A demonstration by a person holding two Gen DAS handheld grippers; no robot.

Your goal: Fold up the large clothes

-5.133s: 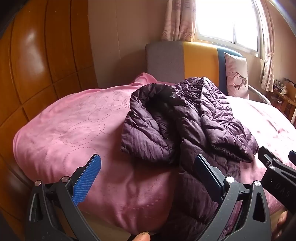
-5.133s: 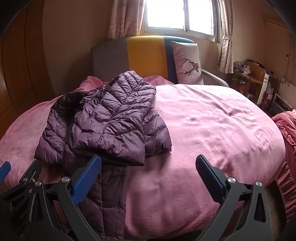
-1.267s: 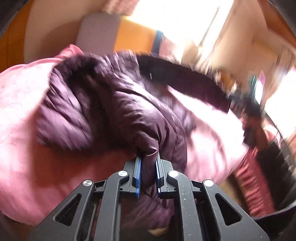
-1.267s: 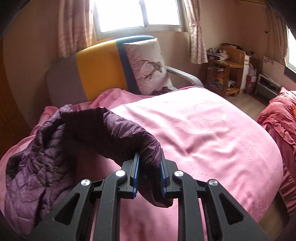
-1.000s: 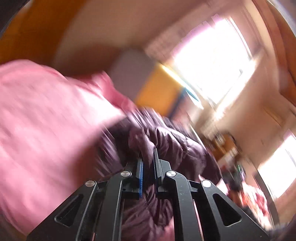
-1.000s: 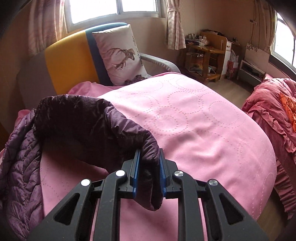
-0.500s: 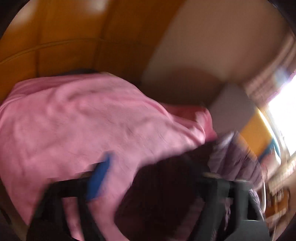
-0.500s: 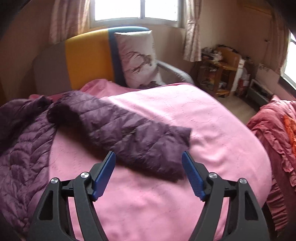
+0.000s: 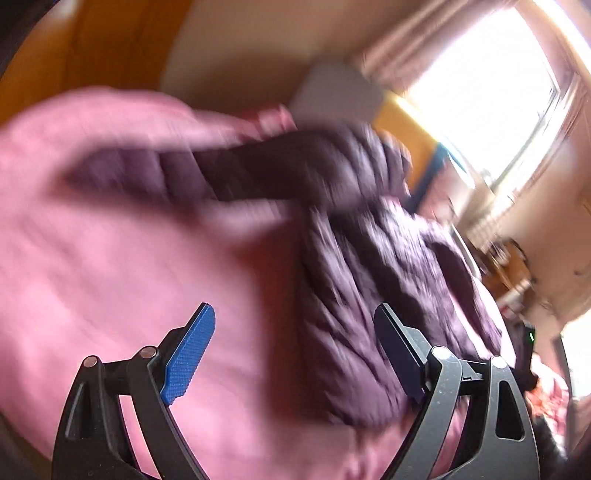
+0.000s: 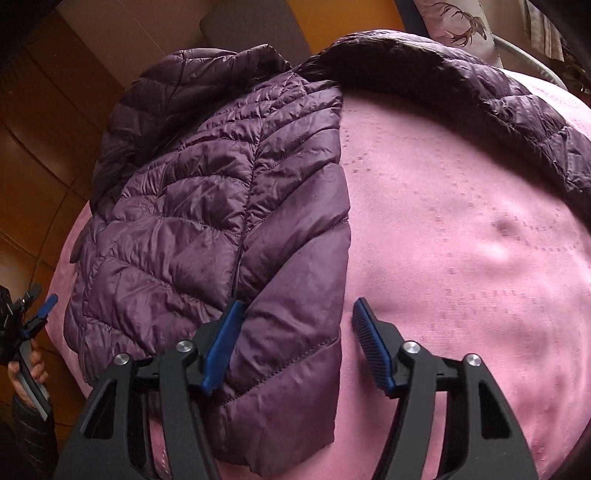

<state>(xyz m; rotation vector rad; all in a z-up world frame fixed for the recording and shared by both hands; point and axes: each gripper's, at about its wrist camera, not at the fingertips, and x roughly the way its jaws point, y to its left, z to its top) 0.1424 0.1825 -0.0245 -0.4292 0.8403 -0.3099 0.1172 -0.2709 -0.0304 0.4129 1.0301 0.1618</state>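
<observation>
A dark purple quilted jacket (image 10: 207, 206) lies spread on the pink bedspread (image 10: 461, 258), one sleeve (image 10: 491, 85) stretched out to the right. My right gripper (image 10: 295, 345) points down at the jacket's lower front corner. Its jaws are closing with that corner between them, and the right pad stands clear of the cloth. The left wrist view is blurred; there my left gripper (image 9: 295, 350) is wide open over the bedspread (image 9: 110, 258), holding nothing, with the jacket (image 9: 369, 295) by its right finger. A hand holds the left gripper (image 10: 35, 310) at the bed's left edge.
Brown wooden panels (image 10: 44, 129) stand close along the bed's left side. A grey and yellow headboard (image 10: 258, 22) and a deer-print pillow (image 10: 458, 18) are at the far end. A bright window (image 9: 491, 74) and cluttered shelves (image 9: 517, 280) lie to the right.
Both grippers have let go of the jacket parts they were clamping. The right one swung left and down to the jacket's lower front corner and narrowed. The left one opened wide and keeps moving.
</observation>
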